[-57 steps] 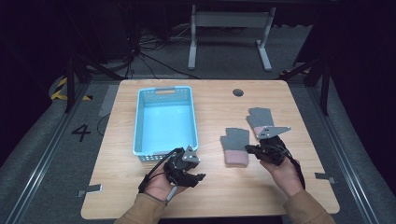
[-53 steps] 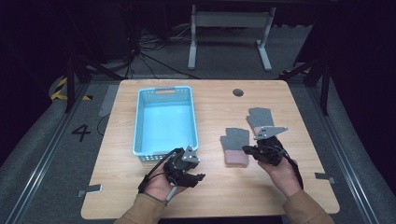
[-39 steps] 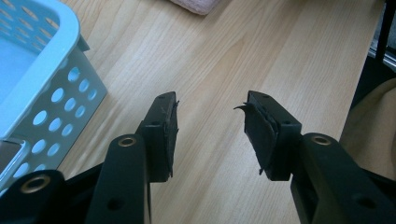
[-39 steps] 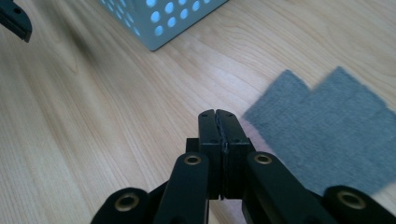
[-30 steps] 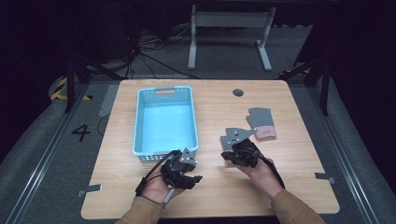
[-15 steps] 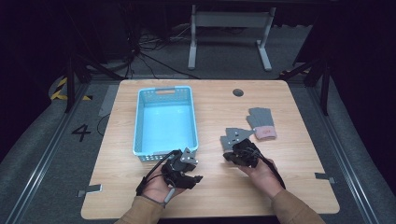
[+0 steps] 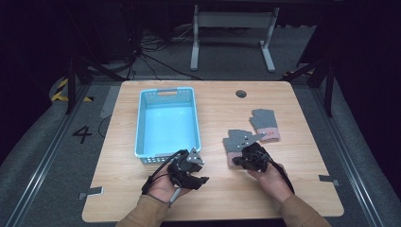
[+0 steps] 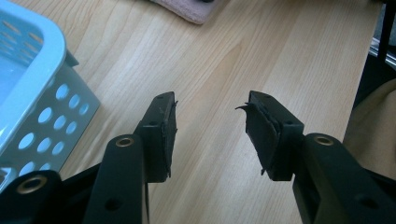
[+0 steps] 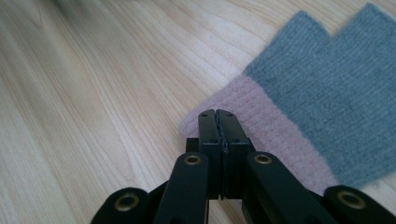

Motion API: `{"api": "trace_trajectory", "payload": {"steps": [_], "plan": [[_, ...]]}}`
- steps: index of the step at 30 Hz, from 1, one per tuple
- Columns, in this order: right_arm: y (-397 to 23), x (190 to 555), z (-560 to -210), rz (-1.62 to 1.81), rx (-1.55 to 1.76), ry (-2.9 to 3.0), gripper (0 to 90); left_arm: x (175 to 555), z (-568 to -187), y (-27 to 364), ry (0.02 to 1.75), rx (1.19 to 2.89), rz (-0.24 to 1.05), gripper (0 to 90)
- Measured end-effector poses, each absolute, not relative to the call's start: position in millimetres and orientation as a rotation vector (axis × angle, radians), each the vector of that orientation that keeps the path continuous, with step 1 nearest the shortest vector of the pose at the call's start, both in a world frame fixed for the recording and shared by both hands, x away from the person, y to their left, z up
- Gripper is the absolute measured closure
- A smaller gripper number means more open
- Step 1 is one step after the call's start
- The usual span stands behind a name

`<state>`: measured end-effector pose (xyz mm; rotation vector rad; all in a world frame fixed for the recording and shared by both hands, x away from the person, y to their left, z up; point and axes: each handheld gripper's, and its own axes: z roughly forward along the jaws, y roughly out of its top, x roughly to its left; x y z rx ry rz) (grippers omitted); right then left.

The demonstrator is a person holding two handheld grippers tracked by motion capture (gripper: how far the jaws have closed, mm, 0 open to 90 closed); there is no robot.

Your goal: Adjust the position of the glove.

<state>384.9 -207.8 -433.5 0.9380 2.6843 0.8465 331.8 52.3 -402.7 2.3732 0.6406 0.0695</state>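
Two grey knit gloves with pink cuffs lie flat on the wooden table, a near glove [image 7: 233, 140] and a far glove [image 7: 265, 124]. My right gripper [image 7: 238, 162] is at the near glove's cuff. In the right gripper view the near glove [image 9: 327, 88] fills the right side, and my right gripper [image 9: 217, 115] is shut with its tips resting on the edge of the pink cuff [image 9: 271, 126]; no fabric shows between the jaws. My left gripper [image 7: 200, 180] rests on the table by the basket's near right corner. In its own view the left gripper [image 8: 210, 122] is open with nothing between its jaws.
A light blue perforated basket [image 7: 141, 124] stands left of centre, and its corner [image 8: 32, 56] is close beside my left gripper. The table [image 7: 312, 156] has bare wood to the right and along the front. A round cable hole [image 7: 240, 93] sits near the far edge.
My right gripper moved left from the far glove to the near glove's cuff. The left gripper stayed in place, open.
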Motion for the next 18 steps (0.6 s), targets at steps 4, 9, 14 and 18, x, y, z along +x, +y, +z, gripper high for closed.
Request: {"api": "trace_trajectory", "payload": {"steps": [4,9,14,18], "plan": [[-214,383,-434,0.843,0.953,2.687,90.0,334,-402,49,0.622,2.385,0.065,53.4],[-223,382,-433,0.832,0.980,2.679,90.0,335,-402,45,0.611,2.381,0.061,53.4],[-233,381,-432,0.813,1.013,2.668,90.0,336,-402,42,0.598,2.381,0.057,53.4],[-244,382,-432,0.805,1.047,2.652,90.0,337,-402,40,0.589,2.389,0.054,53.5]]}}
